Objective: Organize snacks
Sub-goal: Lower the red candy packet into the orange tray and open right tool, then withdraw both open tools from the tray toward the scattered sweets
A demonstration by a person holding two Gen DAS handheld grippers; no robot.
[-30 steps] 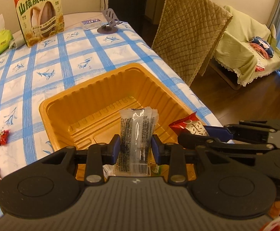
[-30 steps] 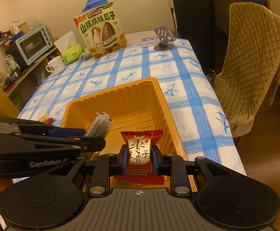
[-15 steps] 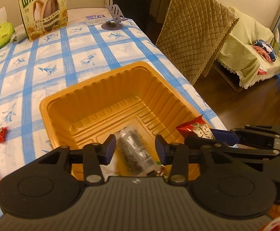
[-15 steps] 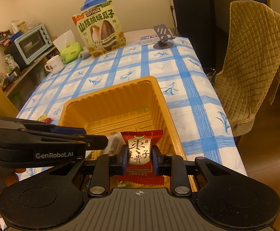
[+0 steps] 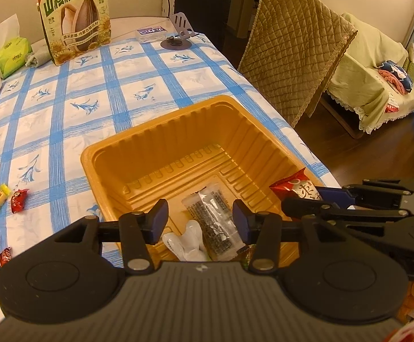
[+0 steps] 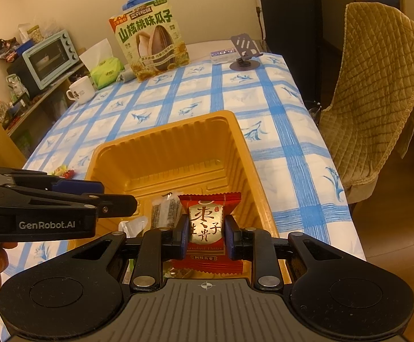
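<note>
Candies (image 5: 7,198) are lying loose on the tablecloth left of the orange tray (image 5: 161,131). Over the tray's near end we are holding the left gripper (image 5: 200,221) with its jaws spread and empty — the clear sachet (image 5: 214,219) is lying on the tray floor between them. Just right, our right gripper (image 6: 204,232) is clamping the red date candy (image 6: 207,225) above the tray's right side.

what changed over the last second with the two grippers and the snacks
The left gripper opened and let go of the clear plastic packet of dark snack, which now lies flat in the orange plastic tray. The right gripper stays shut on the red date candy packet.
</note>
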